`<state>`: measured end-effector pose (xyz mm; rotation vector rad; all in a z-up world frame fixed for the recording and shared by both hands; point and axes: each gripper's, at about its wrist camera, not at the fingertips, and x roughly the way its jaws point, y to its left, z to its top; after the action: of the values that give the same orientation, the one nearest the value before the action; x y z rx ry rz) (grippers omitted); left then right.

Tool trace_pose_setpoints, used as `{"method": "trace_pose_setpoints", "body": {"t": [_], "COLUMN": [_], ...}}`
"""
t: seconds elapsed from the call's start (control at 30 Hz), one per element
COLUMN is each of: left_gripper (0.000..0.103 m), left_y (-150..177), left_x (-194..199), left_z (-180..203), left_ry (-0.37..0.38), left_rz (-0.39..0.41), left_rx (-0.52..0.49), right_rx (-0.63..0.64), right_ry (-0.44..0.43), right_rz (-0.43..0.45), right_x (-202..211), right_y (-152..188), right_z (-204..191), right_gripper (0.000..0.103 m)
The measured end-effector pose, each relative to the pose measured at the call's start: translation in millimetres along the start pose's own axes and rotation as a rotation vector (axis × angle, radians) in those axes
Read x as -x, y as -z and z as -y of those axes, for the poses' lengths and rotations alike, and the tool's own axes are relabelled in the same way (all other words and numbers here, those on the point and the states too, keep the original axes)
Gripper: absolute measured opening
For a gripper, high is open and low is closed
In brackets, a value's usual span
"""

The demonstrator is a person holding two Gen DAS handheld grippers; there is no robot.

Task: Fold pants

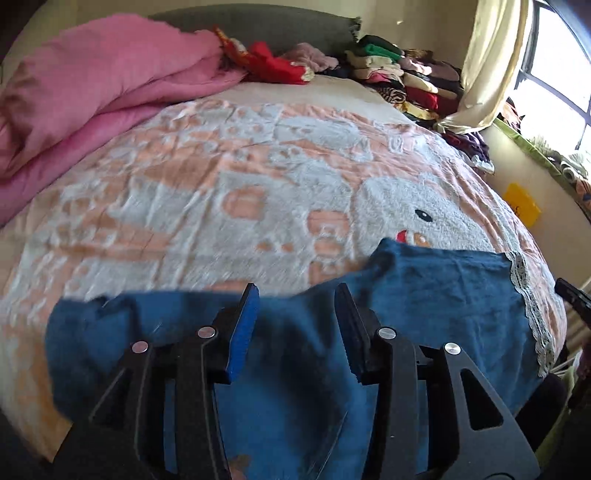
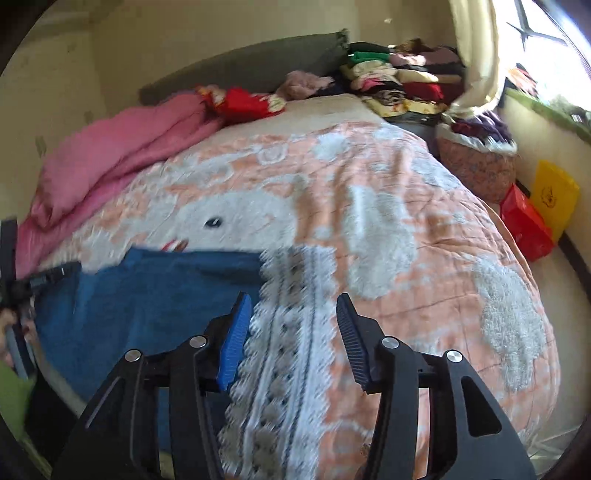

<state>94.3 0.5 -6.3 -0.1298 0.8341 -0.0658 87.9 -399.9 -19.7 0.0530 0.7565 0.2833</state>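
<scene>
I have both tools over the bed. The blue pants [image 1: 424, 291] lie flat on the peach and white blanket [image 1: 207, 192] across the bottom of the left wrist frame, with a white lace hem [image 1: 532, 314] at their right end. My left gripper [image 1: 297, 325] has its jaws apart above the blue cloth; nothing is pinched between its blue pads [image 1: 242, 332]. My right gripper [image 2: 293, 339] also stands apart, over the lace hem [image 2: 284, 332] where it meets the blanket [image 2: 424, 240], and grips nothing.

Around the work: a bunched pink quilt [image 1: 92, 92] fills the upper left, a red garment [image 1: 273, 62] lies beside it at the head of the bed, and a pile of folded clothes [image 1: 399, 77] sits at upper centre-right against the grey headboard [image 1: 258, 22]. All of these are well apart from the pants, and nothing lies on the blanket between the pants and them.

The right wrist view alone shows a red bag [image 2: 524, 225] and a heap of purple clothes [image 2: 480, 129] beside the bed at the right, and it catches the left gripper [image 2: 48, 277] at its left edge. A yellow bag [image 2: 554, 199] leans on the wall there; the left view shows it [image 1: 522, 205] only partly. The left view shows the whole spread of the blue cloth, and a tip of the right gripper [image 1: 574, 295] at its right edge.
</scene>
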Motion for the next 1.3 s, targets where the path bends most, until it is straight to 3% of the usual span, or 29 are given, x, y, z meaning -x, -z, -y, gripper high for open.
{"method": "trace_pose_setpoints", "body": {"t": [0.17,0.27,0.3,0.37,0.47,0.63,0.7,0.77,0.9,1.1,1.3], "left_gripper": [0.036,0.048,0.048,0.048,0.043,0.043,0.053,0.056,0.062,0.068,0.069], "left_y": [15,19,20,22,26,26,25,24,22,39,65], "left_x": [1,-18,-26,-31,-29,-23,-15,-2,25,37,32], "left_z": [11,15,11,-6,-21,-21,-16,-10,5,31,60], "left_ry": [0.029,-0.015,-0.074,-0.078,-0.038,-0.019,-0.015,-0.008,0.02,0.07,0.105], "left_rz": [-0.05,-0.094,-0.109,-0.11,-0.102,-0.094,-0.091,-0.067,-0.014,-0.03,-0.087], "left_rx": [-0.055,-0.082,-0.084,-0.039,-0.016,-0.001,-0.001,-0.021,-0.066,-0.139,-0.213], "right_rx": [0.127,0.179,0.178,0.157,0.072,0.05,0.048,0.019,-0.005,0.023,0.079], "right_ry": [-0.053,-0.083,-0.067,0.016,-0.017,-0.029,-0.043,-0.052,-0.058,-0.046,-0.072], "right_rz": [-0.075,-0.149,-0.185,-0.265,-0.267,-0.26,-0.222,-0.168,-0.134,-0.142,-0.178], "right_x": [-20,-47,-54,-72,-69,-71,-55,-36,-5,19,8], "right_y": [5,7,10,18,17,17,16,14,20,41,52], "right_z": [-48,-70,-72,-66,-51,-51,-51,-47,-42,-53,-85], "right_gripper": [0.051,0.056,0.056,0.053,0.042,0.042,0.047,0.056,0.063,0.064,0.064]}}
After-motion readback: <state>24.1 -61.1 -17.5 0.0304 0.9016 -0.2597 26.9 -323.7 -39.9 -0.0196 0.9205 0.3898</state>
